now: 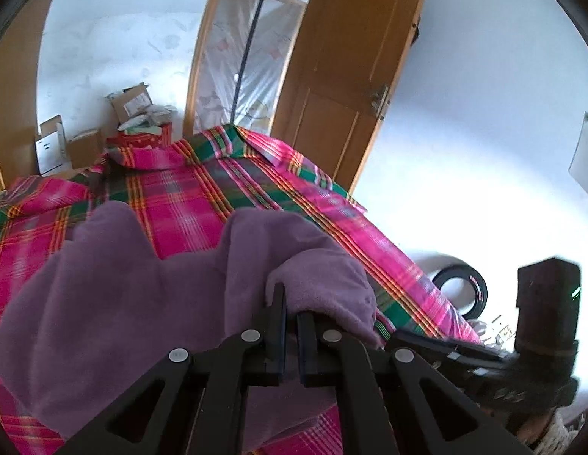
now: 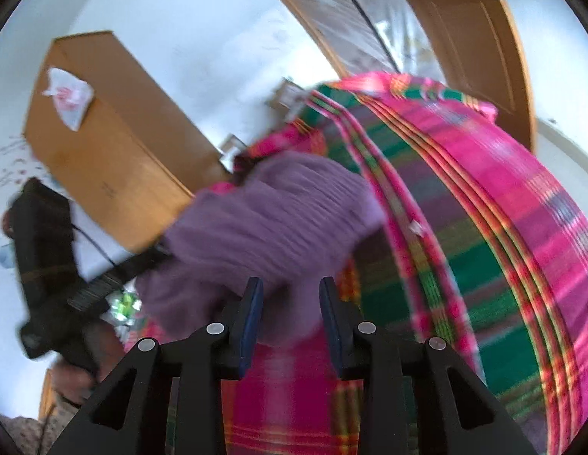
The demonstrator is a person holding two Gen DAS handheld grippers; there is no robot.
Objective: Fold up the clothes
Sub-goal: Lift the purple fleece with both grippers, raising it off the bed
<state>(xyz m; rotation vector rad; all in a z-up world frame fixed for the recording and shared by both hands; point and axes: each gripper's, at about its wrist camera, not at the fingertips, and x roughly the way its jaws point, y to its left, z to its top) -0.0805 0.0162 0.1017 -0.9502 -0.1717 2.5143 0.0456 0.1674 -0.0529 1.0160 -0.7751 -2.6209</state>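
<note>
A purple fleece garment (image 1: pixel 115 295) lies crumpled on a bed covered with a pink and green plaid sheet (image 1: pixel 187 197). My left gripper (image 1: pixel 292 314) is shut on a fold of the garment, and the cloth drapes over its right finger. In the right wrist view, which is blurred, the bunched garment (image 2: pixel 271 212) reaches down between the fingers of my right gripper (image 2: pixel 290 303); the jaws stand apart. The right gripper's body (image 1: pixel 483 360) shows at the garment's right edge in the left wrist view. The left gripper's body (image 2: pixel 47 265) appears at the left of the right wrist view.
Cardboard boxes (image 1: pixel 85 144) are stacked on the floor beyond the bed. A wooden door (image 1: pixel 343 76) stands open behind it. A black ring (image 1: pixel 460 288) lies on the white floor to the right. A wooden cabinet (image 2: pixel 104 144) carries a plastic bag (image 2: pixel 68 98).
</note>
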